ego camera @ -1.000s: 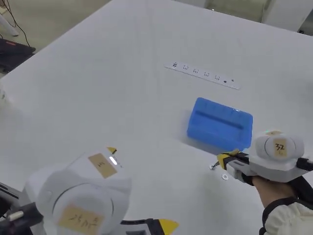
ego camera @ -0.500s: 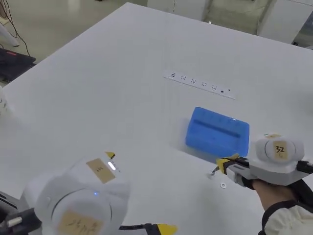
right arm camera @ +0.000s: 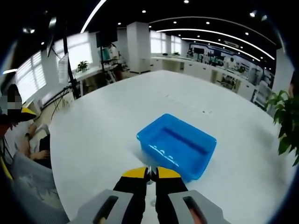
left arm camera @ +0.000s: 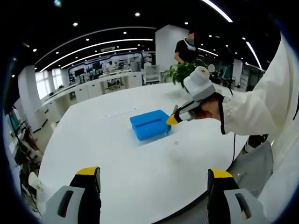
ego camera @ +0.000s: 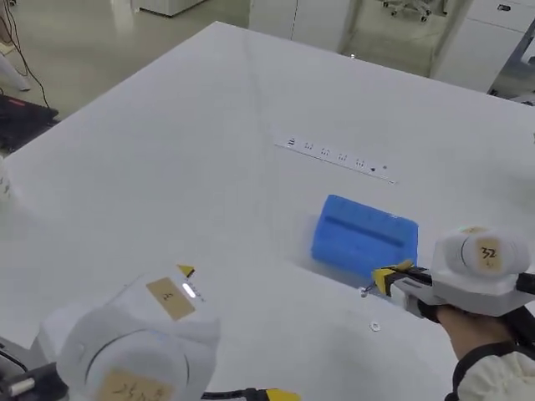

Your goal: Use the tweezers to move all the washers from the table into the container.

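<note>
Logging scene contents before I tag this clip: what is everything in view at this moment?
Table: one, white, under everything.
Container: one, blue, open-topped, on the table.
Washer: one seen, silvery, on the table, outside the container on its near side.
Socket strip: one, white, flat on the table beyond the container.
Tweezers: one pair, metallic tip, by the container's near wall.
Plant: one, green, off the table's edge.
Left claw: yellow-tipped, open, over the near table.
Right claw: yellow-tipped, shut on the tweezers.
Hand: one, holding the right claw.

right tool [right arm camera: 150, 174]: jaws pinched on tweezers [right arm camera: 150, 181] | blue container [right arm camera: 177, 145]: just ahead on table [right arm camera: 93, 135]
</note>
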A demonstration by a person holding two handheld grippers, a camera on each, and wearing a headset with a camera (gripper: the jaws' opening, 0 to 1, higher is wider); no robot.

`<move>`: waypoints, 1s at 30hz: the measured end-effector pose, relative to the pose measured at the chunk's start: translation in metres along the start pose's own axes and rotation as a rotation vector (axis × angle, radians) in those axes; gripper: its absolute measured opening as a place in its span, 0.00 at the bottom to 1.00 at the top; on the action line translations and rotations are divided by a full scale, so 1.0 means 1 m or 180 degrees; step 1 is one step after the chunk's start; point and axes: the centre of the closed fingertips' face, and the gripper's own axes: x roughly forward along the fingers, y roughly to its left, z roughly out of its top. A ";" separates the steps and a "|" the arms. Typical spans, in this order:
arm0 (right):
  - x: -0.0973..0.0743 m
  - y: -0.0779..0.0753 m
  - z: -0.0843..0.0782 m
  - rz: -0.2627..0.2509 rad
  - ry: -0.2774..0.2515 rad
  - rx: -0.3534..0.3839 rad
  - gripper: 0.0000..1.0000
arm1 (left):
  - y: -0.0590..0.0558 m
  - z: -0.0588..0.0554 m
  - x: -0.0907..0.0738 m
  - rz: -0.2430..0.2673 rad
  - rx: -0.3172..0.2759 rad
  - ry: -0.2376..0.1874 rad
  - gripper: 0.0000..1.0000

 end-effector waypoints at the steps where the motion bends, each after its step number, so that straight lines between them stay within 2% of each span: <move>1: -0.001 -0.002 0.002 -0.0011 -0.0016 0.0000 0.02 | 0.000 0.000 0.000 0.0002 0.0004 -0.0006 0.97; 19: -0.004 -0.021 0.037 -0.0168 -0.0270 0.0047 0.02 | 0.001 0.000 0.001 -0.0002 0.0054 0.0018 0.97; 30: 0.001 -0.030 0.044 -0.0218 -0.0326 0.0054 0.02 | 0.000 0.001 0.003 -0.0011 0.0054 0.0024 0.97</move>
